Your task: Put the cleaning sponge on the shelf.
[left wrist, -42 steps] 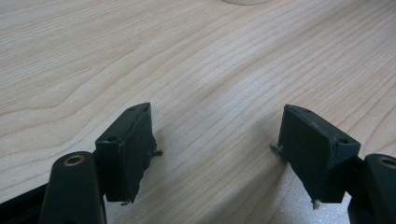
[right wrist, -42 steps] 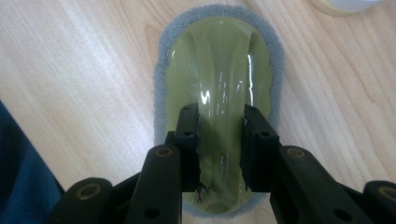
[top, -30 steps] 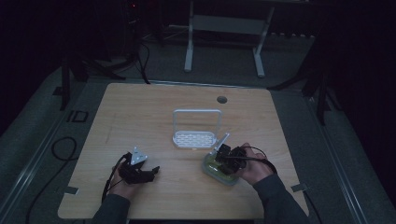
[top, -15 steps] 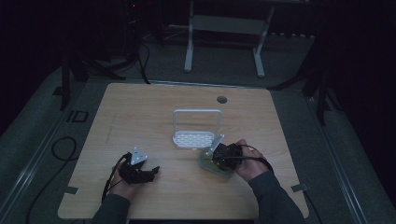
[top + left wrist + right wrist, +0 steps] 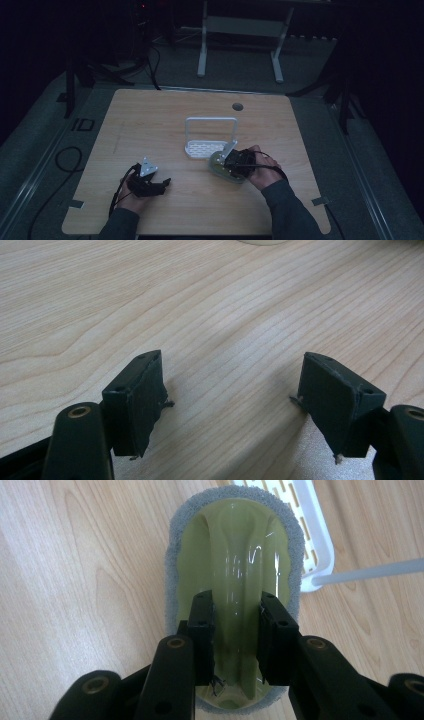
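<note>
Already the right gripper is clamped on its thing: its two black jaws pinch the raised central ridge of a pale green scrubbing pad with a grey sponge base, which lies flat on the wooden table. In the high view the scrubber sits under the right gripper, just beside the front corner of a small white slotted rack; whether pad and rack touch is hard to tell. So the grasp looks done, while lifting or moving the pad, perhaps onto the rack, seems to be what is left. The left gripper rests low over bare table with its jaws wide apart and nothing between them, well apart from the scrubber.
</note>
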A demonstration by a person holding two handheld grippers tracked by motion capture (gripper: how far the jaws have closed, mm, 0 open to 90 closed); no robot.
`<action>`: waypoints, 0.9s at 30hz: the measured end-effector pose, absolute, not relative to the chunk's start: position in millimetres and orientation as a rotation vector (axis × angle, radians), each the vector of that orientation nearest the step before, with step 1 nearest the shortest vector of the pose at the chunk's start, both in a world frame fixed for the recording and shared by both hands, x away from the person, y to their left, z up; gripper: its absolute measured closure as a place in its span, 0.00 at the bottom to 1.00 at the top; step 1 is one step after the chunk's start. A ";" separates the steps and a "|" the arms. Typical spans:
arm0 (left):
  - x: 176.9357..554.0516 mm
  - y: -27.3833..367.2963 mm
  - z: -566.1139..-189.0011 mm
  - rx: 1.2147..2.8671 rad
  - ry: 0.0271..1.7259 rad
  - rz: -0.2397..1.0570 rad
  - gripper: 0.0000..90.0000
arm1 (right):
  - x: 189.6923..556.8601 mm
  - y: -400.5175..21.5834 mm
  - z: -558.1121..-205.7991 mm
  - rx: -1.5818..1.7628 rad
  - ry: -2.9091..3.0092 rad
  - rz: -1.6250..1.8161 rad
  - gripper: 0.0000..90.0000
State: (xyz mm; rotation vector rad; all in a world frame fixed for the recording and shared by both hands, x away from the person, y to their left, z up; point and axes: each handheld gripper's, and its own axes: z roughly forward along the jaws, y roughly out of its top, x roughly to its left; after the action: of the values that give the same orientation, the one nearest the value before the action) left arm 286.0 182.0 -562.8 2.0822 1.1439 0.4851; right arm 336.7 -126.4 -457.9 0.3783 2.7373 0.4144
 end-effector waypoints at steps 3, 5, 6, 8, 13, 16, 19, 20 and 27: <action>286.0 181.9 -562.8 2.082 1.144 0.485 0.30 | 338.5 -124.3 -456.3 0.367 2.733 0.422 0.80; 286.0 181.9 -562.8 2.082 1.144 0.485 0.30 | 339.6 -123.2 -455.8 0.355 2.725 0.425 0.80; 286.0 181.9 -562.8 2.082 1.144 0.485 0.30 | 339.8 -122.4 -455.4 0.357 2.725 0.422 0.80; 286.0 182.0 -562.8 2.082 1.144 0.485 0.30 | 341.4 -121.9 -454.7 0.353 2.724 0.436 0.80; 286.0 181.8 -562.8 2.083 1.144 0.485 0.30 | 344.7 -120.9 -454.0 0.345 2.720 0.445 0.80; 286.0 181.8 -562.8 2.083 1.144 0.486 0.30 | 346.2 -119.2 -452.0 0.334 2.713 0.448 0.80; 286.0 181.7 -562.8 2.083 1.144 0.486 0.29 | 347.2 -116.8 -449.6 0.314 2.707 0.450 0.80; 286.0 181.7 -562.8 2.083 1.144 0.486 0.29 | 347.5 -115.5 -449.2 0.308 2.705 0.451 0.80; 286.1 181.7 -562.8 2.084 1.142 0.486 0.29 | 350.9 -109.8 -447.8 0.273 2.695 0.454 0.80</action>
State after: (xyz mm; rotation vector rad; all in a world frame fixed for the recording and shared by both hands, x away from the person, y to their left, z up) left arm 286.1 181.7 -562.8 2.0844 1.1420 0.4859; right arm 350.9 -109.8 -447.8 0.2732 2.6947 0.4542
